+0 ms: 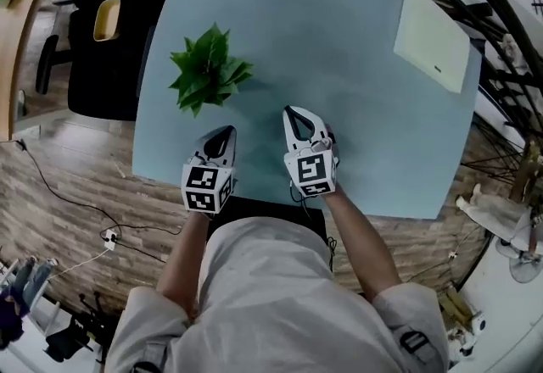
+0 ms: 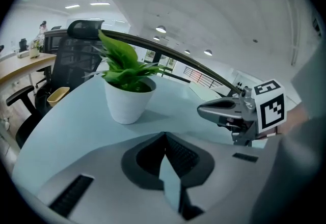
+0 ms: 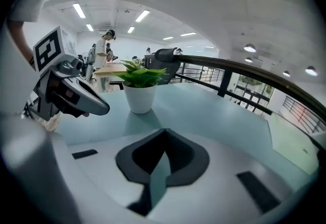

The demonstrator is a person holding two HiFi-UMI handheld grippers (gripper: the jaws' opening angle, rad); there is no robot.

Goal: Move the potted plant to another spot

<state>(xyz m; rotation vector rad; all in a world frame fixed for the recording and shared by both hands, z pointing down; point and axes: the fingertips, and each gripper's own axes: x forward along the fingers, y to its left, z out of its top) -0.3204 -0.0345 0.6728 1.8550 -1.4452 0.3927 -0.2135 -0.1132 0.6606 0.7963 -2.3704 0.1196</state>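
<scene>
bottom of the head view, nearest: forearms reaching up from a pale shirt toward the near edge of the table; just above that edge, at lower centre-left, left claw closed tip to tip with nothing in it; beside it at centre, right claw likewise closed and empty, a little further onto the table; both tilted forward and down, apart from each other.

further up and to the left of the left claw, near but untouched: potted plant, upright in a white pot, leaves spreading wider than the rim; left of centre in the left gripper view and in the right gripper view, bare table in front of it in both.

judged step: approach only, no grasp yet; to do it well, open one claw first, wide enough for the pot wall; come in low, under the leaves rather than through them; close on the pot, never the foliage; lift level to avoid spilling soil; steady the far side with the other claw against tipping.

for a landing spot, bare table at centre and right; keep clear of the pale pad at upper right; beyond the upper left edge, black office chair, out of play.
</scene>
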